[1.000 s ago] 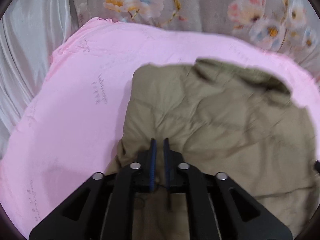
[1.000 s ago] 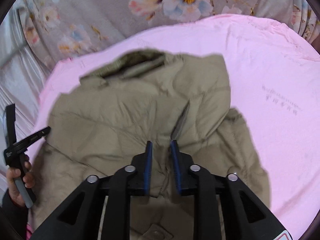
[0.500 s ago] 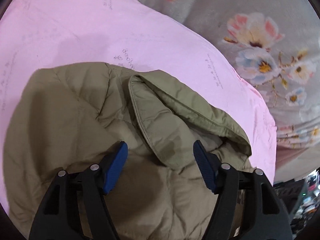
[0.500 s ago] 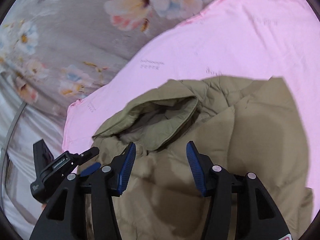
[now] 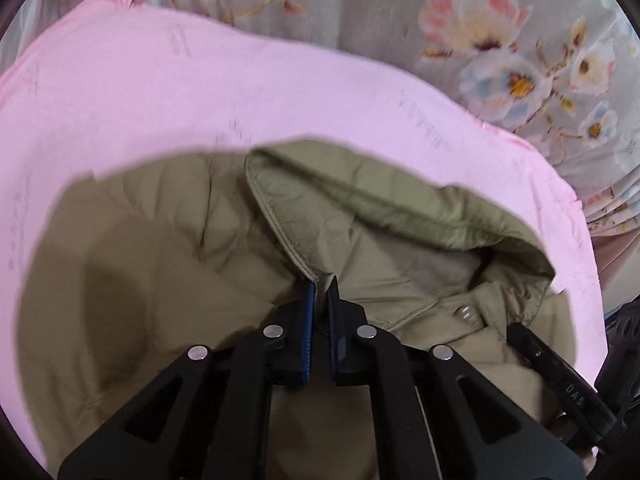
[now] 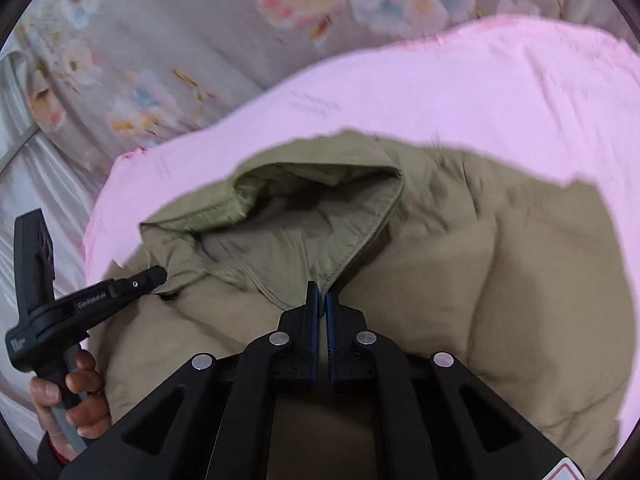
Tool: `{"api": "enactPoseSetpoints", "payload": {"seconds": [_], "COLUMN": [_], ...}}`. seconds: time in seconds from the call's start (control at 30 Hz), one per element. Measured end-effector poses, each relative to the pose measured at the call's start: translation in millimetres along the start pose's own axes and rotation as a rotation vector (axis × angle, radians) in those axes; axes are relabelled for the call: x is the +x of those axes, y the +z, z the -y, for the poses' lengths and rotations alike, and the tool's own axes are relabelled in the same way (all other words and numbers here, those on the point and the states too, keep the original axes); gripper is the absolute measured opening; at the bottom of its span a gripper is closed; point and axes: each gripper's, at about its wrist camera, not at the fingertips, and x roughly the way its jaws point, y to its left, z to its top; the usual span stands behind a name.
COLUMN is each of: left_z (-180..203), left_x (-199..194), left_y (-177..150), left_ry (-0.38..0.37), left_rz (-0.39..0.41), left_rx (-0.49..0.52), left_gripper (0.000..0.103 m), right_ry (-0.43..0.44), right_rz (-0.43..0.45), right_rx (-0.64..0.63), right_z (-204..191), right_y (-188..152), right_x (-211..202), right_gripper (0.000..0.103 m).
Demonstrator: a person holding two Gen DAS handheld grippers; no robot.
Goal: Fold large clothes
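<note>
Jaws clamped on jacket (image 5: 180, 248) collar (image 6: 352, 240)

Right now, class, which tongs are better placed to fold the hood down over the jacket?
Right, narrowly: the right tongs close tight on the corner of the olive quilted jacket's hood; the left tongs show a slight gap at theirs.

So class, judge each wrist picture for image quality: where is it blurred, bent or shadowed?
Left wrist view: the sheet bulges into a fisheye curve, the floral bedding is smeared, and a dark shadow lies on the jacket. Right wrist view: the jacket's outline against the pink is soft, and black corners ring the frame.
</note>
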Motion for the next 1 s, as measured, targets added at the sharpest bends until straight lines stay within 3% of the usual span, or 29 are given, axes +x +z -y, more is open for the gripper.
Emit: {"api": "enactPoseSetpoints", "payload": {"seconds": [0.1, 0.23, 0.33, 0.43, 0.5, 0.6, 0.7, 0.83, 0.93, 0.97, 1.0], "left_z": [6, 11, 9, 1, -3, -5, 3, 4, 11, 13, 14], "left_x": [0, 2, -2, -22, -39, -60, -60, -18, 20, 30, 39], "left_y": [-7, -11, -12, -9, 0, 32, 73, 110, 109, 103, 93], "left_ry": [0.037, 0.146, 0.121, 0.056, 0.032, 0.014, 0.015, -0.017, 0.031, 0.049, 0.075], "left_rz": [0.033, -0.024, -0.001, 0.026, 0.068, 0.135, 0.184, 0.111, 0.027, -0.013, -0.055], "left_rx": [0.050, 0.048, 0.049, 0.038, 0.028, -0.007, -0.024, -0.119, -0.085, -0.063, -0.031], "left_gripper": [0.005, 0.006, 0.009, 0.013, 0.015, 0.024, 0.035, 0.035, 0.033, 0.027, 0.014], "right_ry": [-0.005, 0.001, 0.052, 0.031, 0.037, 0.026, 0.018, 0.024, -0.032, -0.056, -0.074], "right_rz": [-0.010, -0.023, -0.026, -0.018, 0.027, 0.113, 0.159, 0.146, 0.084, 0.034, -0.016], "right_rx": [-0.006, -0.004, 0.034, 0.032, 0.018, -0.004, -0.026, -0.001, -0.014, -0.048, -0.093], "right_z": [2, 5, 13, 12, 10, 1, -14, -21, -24, -27, -30], "right_y": [1, 1, 2, 3, 6, 25, 60, 96, 106, 103, 98], "right_x": [5, 9, 7, -13, -34, -56, -51, -15, 20, 33, 44], "right_gripper": [0.001, 0.000, 0.004, 0.016, 0.016, 0.017, 0.017, 0.017, 0.017, 0.016, 0.016]}}
